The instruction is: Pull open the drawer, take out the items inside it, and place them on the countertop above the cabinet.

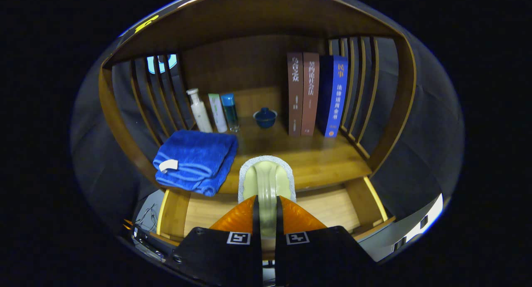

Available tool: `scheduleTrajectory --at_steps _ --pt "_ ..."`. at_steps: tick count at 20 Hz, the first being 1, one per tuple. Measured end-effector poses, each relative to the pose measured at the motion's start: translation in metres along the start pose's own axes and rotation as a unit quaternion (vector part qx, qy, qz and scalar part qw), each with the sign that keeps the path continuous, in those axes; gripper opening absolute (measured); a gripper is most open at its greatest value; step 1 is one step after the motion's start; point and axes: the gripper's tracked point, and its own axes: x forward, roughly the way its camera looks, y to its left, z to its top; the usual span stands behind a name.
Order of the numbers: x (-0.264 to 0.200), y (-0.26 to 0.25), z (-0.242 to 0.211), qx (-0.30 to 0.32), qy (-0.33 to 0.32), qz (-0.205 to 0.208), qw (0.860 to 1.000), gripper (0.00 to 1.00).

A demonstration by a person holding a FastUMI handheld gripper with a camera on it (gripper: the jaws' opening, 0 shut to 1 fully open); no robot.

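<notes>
The tool sits at the bottom centre of the frame, pointing straight ahead. Its two fingers stand nearly together with only a narrow gap, both pressing on the ridge of a brush that juts forward from between them.

Handheld two-finger gripper, seen from its own camera

The gripper has a black body split into two blocky halves by a narrow central slot. Either side of that slot, each half bears a white square marker with a black pattern. Well left of the slot sit round screw holes. The wedge-shaped, faceted fingers flank the slot, pressing on a scrubber's handle.
</notes>
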Motion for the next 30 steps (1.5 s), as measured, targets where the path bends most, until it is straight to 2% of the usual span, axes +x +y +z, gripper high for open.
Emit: scheduleTrajectory --at_steps 6,19,25,30 --pt "0.044 0.011 0.027 -0.005 -0.023 0.01 1.0 0.16" --pt "0.125 0.026 0.039 -0.027 0.018 0.017 0.999 0.17" --pt "0.132 0.024 0.037 -0.021 0.016 0.019 0.999 0.26" --pt "0.129 0.02 0.032 -0.03 0.016 0.01 0.999 0.89"
